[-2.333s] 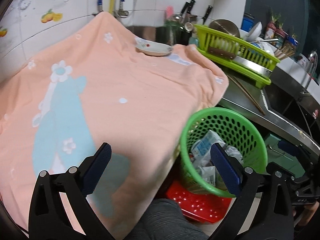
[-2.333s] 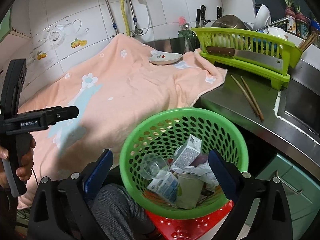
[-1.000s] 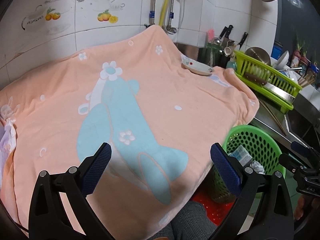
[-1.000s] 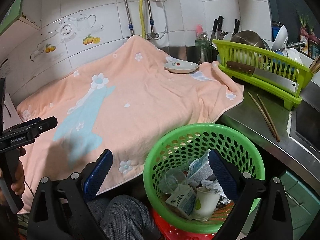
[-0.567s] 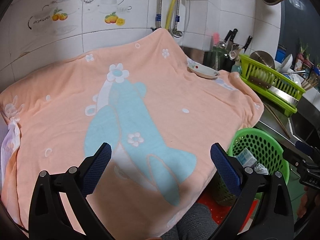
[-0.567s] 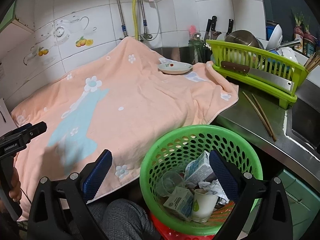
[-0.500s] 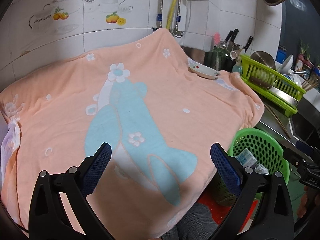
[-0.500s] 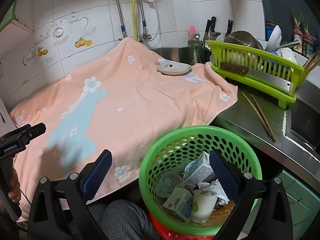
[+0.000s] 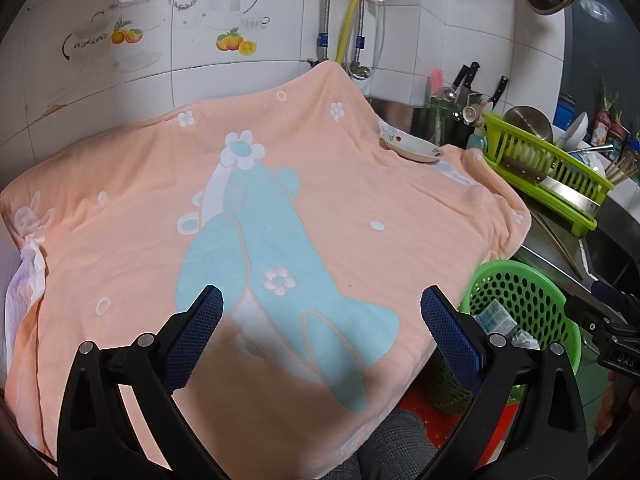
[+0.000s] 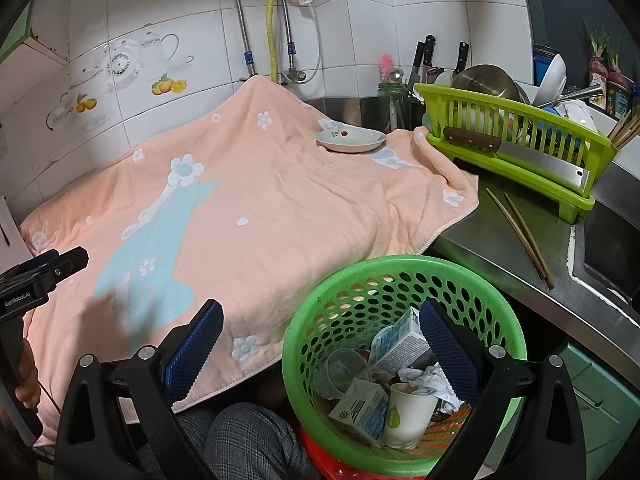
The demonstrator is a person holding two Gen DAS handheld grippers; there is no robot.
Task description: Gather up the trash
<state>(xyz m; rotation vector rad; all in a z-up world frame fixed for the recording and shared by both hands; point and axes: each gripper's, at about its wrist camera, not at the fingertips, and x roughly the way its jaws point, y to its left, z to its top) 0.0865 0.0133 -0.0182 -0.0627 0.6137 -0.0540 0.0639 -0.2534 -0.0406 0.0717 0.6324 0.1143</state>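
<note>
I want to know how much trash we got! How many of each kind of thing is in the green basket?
Seen in the green basket:
Cartons: 2
Paper cups: 1
Clear plastic cups: 1
Crumpled papers: 1
Total: 5; more may hide underneath.

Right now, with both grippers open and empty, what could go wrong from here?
The green basket sits tight against the draped orange towel; snagging the towel could drag the small plate off it. The basket looks well filled with cartons and a paper cup, so further drops may spill over.
</note>
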